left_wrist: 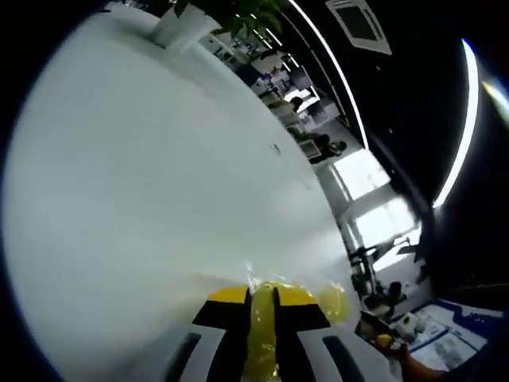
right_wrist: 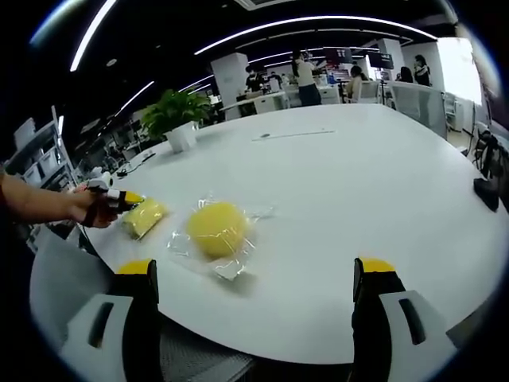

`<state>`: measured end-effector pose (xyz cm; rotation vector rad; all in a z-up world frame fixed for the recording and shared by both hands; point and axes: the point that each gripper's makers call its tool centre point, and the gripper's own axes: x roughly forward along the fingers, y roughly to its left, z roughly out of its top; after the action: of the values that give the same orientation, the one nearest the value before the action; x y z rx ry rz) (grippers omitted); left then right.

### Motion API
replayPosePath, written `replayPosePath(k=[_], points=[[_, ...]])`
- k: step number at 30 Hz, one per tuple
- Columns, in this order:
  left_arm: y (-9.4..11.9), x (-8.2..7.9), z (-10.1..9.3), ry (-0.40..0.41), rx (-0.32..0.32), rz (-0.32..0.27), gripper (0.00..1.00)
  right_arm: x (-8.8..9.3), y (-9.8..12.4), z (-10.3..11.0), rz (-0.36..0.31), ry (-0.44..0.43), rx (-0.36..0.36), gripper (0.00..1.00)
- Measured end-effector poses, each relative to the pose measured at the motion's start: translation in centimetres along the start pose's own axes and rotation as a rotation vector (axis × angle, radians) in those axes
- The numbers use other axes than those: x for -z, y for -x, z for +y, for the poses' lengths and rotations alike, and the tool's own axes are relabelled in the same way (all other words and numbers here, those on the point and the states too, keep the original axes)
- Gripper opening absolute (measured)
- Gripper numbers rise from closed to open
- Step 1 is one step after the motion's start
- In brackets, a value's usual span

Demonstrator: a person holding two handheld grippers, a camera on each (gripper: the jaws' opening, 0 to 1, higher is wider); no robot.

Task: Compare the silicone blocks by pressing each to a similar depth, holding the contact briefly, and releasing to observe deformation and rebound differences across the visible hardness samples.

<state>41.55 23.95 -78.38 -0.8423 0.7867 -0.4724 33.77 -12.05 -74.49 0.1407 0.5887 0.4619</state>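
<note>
Two yellow silicone samples on the white table [right_wrist: 334, 183], lower left of the right gripper view. Round block [right_wrist: 215, 228] (in clear wrap) lies free at centre-left. Oblong block [right_wrist: 144, 216], long axis running lower left to upper right, is pinched by the left gripper [right_wrist: 127, 199], probably at its left end. Right gripper [right_wrist: 254, 274] jaws spread wide, empty. Potted plant [right_wrist: 176, 115] upper left.

Yellow block [left_wrist: 262, 334] blurred, perhaps between jaws.
</note>
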Motion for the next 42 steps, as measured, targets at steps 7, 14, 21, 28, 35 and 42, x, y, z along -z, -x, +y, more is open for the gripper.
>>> replayPosePath(k=[7,14,21,28,35,42], points=[[0.2,0.2,-0.3,0.004,0.011,0.016,0.0,0.0,0.0,-0.1,-0.001,-0.004,0.004,0.96],[0.1,0.3,-0.7,-0.116,0.016,0.016,0.0,-0.1,-0.3,0.0,-0.003,-0.003,0.002,0.96],[0.3,0.2,-1.8,-0.081,0.04,0.001,0.0,-0.5,-0.4,0.2,-0.01,-0.003,-0.003,0.96],[1.1,-1.4,-3.7,-0.096,0.094,-0.08,0.0,-0.5,-0.5,0.4,-0.012,-0.002,-0.008,0.96],[1.9,-1.7,-4.6,-0.308,0.047,-0.095,0.0,-0.6,-0.5,1.0,-0.016,0.0,-0.038,0.9],[1.9,-1.2,-7.7,-0.398,0.085,-0.087,0.0,-1.4,-0.6,2.1,-0.059,-0.006,-0.082,0.96]])
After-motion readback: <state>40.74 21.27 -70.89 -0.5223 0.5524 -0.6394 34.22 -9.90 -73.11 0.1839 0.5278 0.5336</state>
